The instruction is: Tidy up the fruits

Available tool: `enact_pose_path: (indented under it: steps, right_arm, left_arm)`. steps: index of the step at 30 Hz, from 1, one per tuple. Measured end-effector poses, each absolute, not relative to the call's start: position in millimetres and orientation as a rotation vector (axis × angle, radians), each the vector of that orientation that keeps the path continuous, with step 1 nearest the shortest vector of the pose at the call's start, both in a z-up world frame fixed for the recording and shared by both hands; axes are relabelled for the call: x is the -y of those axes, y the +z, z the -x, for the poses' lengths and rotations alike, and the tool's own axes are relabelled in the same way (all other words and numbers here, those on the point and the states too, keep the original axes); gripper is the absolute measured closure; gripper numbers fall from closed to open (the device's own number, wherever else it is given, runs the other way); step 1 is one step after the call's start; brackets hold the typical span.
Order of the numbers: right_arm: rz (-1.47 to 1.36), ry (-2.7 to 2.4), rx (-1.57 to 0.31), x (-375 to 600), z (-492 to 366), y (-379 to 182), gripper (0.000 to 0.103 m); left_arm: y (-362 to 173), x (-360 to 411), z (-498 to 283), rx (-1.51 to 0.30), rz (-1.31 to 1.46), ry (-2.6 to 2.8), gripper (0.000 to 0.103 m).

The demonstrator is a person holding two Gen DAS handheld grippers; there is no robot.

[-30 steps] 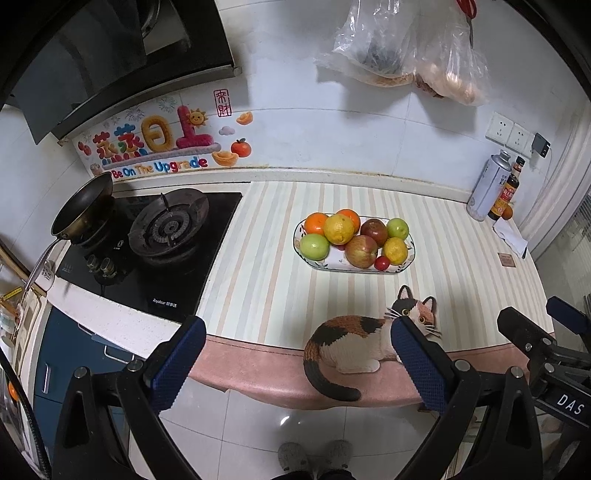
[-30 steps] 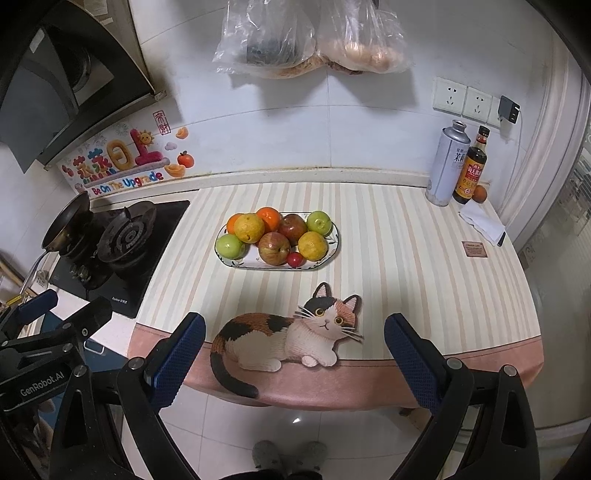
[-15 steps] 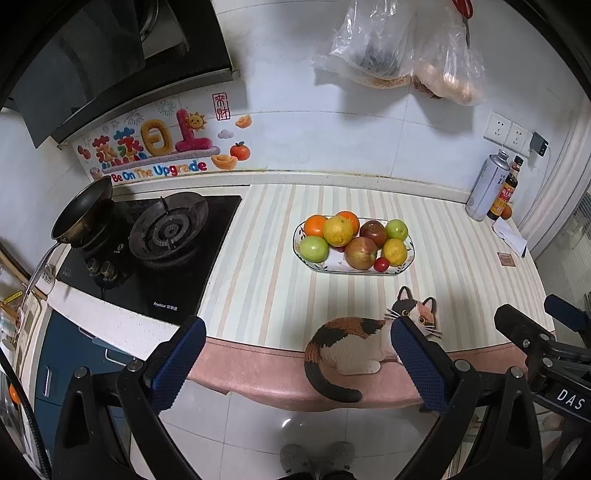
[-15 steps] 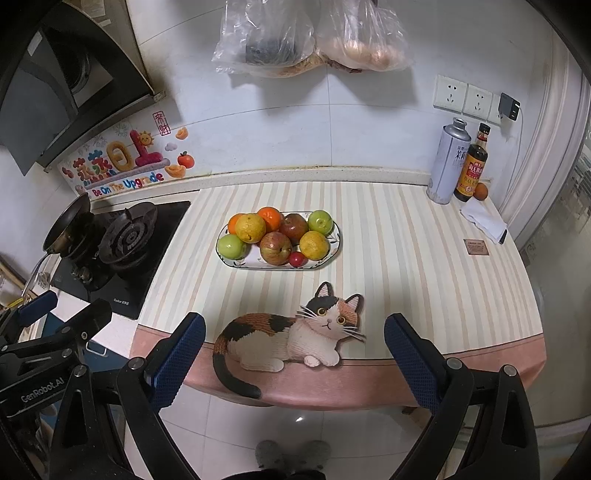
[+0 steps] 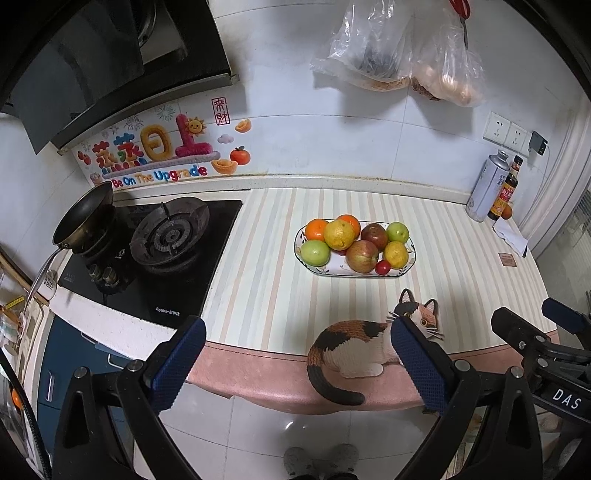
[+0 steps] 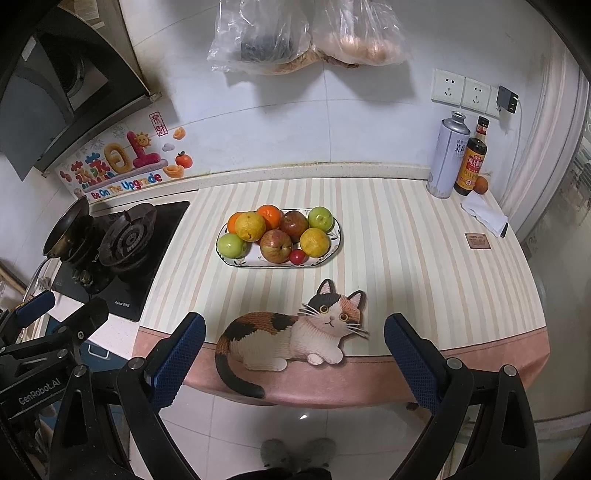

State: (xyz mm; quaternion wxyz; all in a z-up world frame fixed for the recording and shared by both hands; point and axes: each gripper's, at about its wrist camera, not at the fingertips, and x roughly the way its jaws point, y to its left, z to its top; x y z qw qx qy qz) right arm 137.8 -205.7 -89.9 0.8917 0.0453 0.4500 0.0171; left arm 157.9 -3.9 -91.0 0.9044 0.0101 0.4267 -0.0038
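Note:
A white oval plate (image 5: 325, 271) (image 6: 236, 261) on the striped counter holds several fruits: oranges, green apples (image 5: 314, 252) (image 6: 231, 245), red apples (image 5: 361, 256) (image 6: 276, 245), yellow citrus and a small red tomato (image 5: 383, 267) (image 6: 297, 256). My left gripper (image 5: 295, 360) is open and empty, held in front of the counter's near edge. My right gripper (image 6: 293, 356) is open and empty too, also short of the counter edge. Both are well back from the plate.
A cat-shaped mat (image 5: 365, 343) (image 6: 295, 332) lies at the counter's front edge. A gas hob (image 5: 166, 236) with a pan (image 5: 83, 216) is at left. A spray can (image 6: 447, 155), sauce bottle (image 6: 472, 158) and folded cloth (image 6: 484, 216) stand at back right. Plastic bags (image 6: 306, 33) hang above.
Both grippers have drifted slightly; the scene shifts a little in each view. Nothing was taken hold of or let go.

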Motion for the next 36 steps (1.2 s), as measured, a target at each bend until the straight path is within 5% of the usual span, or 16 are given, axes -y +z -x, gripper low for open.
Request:
enact_pose_path:
  steps: [36]
  right_arm:
    - [-0.097,0.032,-0.931,206.0,-133.7,-92.0,0.003]
  left_arm:
    - [-86.5,1.3,-155.1,-0.867,-0.023,-0.019,0.0]
